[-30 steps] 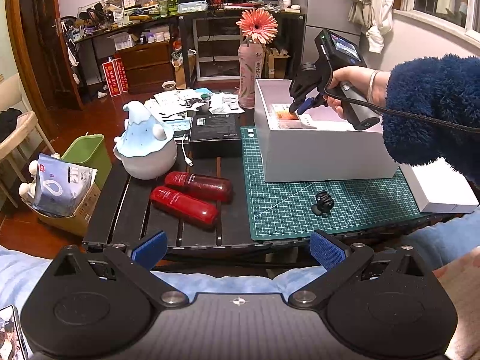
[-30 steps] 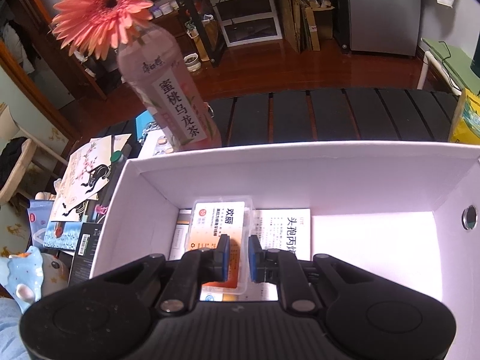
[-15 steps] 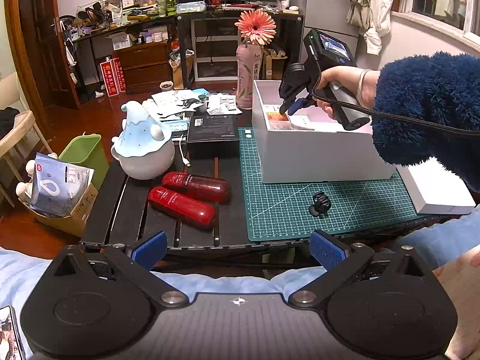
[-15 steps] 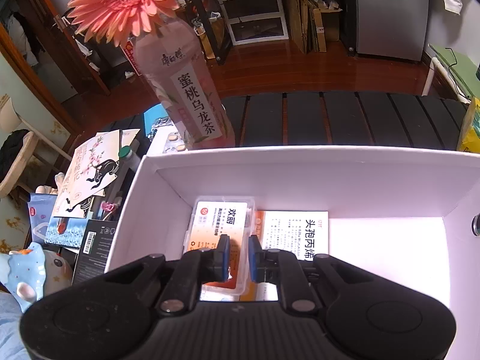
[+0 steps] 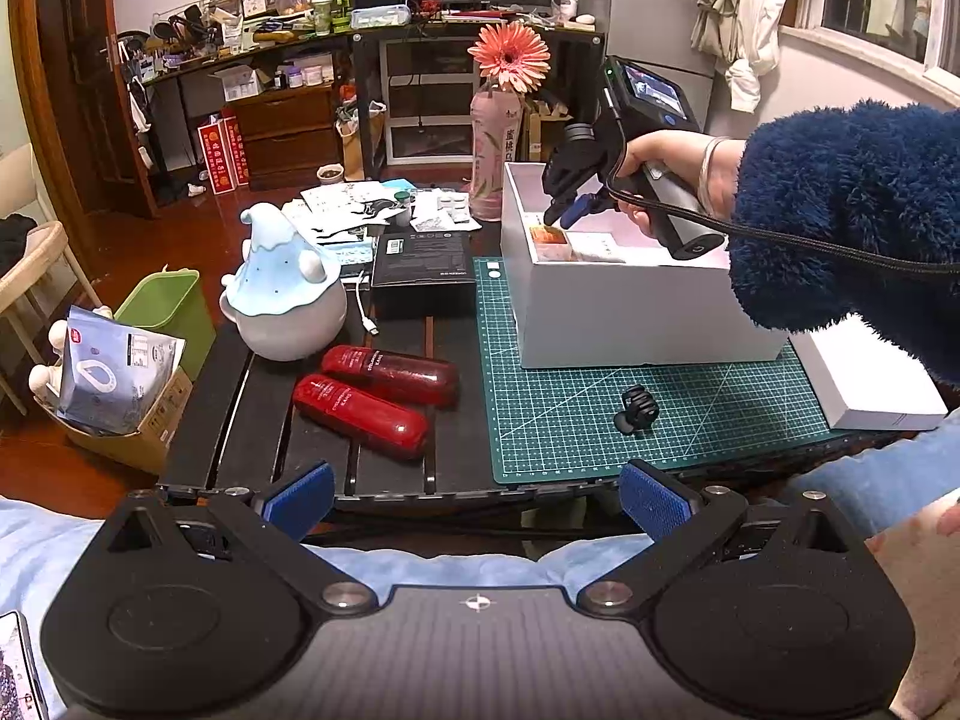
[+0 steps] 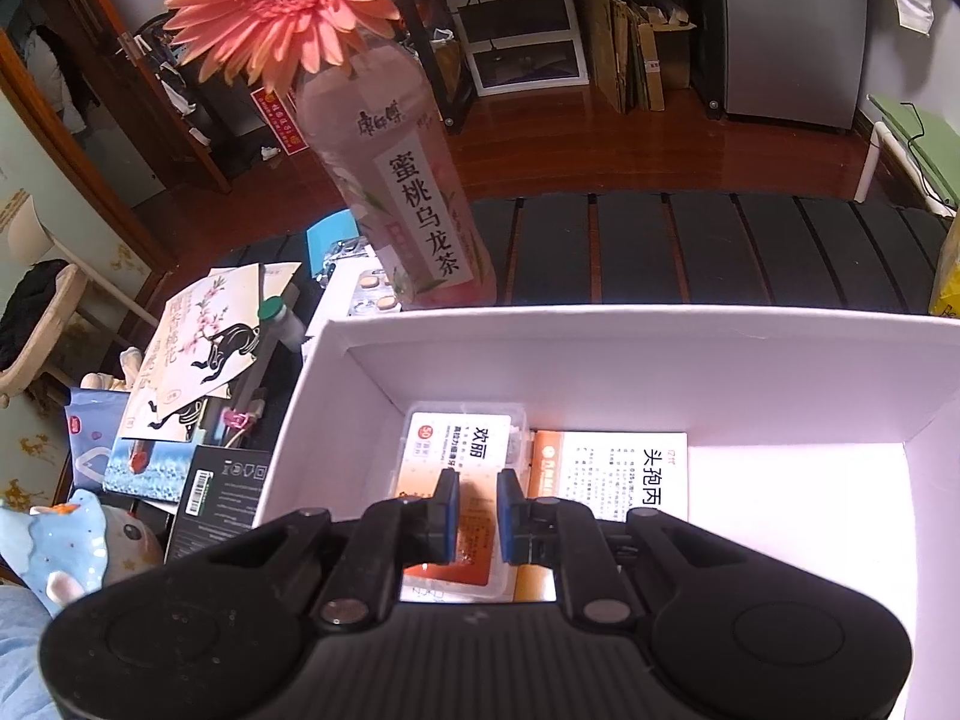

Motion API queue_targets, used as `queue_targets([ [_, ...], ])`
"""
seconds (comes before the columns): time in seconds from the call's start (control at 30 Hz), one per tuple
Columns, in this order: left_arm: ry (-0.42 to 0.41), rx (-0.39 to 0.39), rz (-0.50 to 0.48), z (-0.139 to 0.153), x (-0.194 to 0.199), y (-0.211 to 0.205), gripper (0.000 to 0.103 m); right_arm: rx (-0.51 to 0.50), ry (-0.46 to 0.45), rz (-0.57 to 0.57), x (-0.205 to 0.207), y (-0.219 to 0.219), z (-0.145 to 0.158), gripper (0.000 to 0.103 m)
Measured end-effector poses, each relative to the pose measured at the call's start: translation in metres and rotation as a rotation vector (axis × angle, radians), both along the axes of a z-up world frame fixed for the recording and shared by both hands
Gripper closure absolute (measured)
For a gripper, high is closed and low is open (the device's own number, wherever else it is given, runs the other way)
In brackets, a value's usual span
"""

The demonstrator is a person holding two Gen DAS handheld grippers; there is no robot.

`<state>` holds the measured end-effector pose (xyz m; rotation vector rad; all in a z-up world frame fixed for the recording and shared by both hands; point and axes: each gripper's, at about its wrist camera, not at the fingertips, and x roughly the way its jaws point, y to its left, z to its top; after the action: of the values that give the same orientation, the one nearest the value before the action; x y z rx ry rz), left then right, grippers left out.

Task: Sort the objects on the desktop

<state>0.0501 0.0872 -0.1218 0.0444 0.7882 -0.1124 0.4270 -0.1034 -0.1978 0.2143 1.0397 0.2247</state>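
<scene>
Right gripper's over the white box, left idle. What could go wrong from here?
1. The right gripper hangs nearly shut and empty above the clear plastic case; a descent could knock it.
2. Swinging out left, it may tip the bottle with the flower beside the white box.
3. The black clip lies loose near the mat's front.

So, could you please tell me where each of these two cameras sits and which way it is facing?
Left wrist: on the left gripper at the table's near edge, jaws open, facing across the table; shows the right hand and blue sleeve.
Right wrist: on the right gripper, jaws nearly shut, looking down into the white box at the plastic case.
Shared: white box, flower bottle, black box.
</scene>
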Motion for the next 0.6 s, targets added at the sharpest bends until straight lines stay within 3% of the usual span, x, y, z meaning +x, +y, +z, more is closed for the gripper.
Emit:
queue_targets([
  [0.6, 0.002, -0.011, 0.002, -0.002, 0.004, 0.003, 0.0, 0.021, 0.016, -0.027, 0.0, -0.01, -0.007, 0.088],
])
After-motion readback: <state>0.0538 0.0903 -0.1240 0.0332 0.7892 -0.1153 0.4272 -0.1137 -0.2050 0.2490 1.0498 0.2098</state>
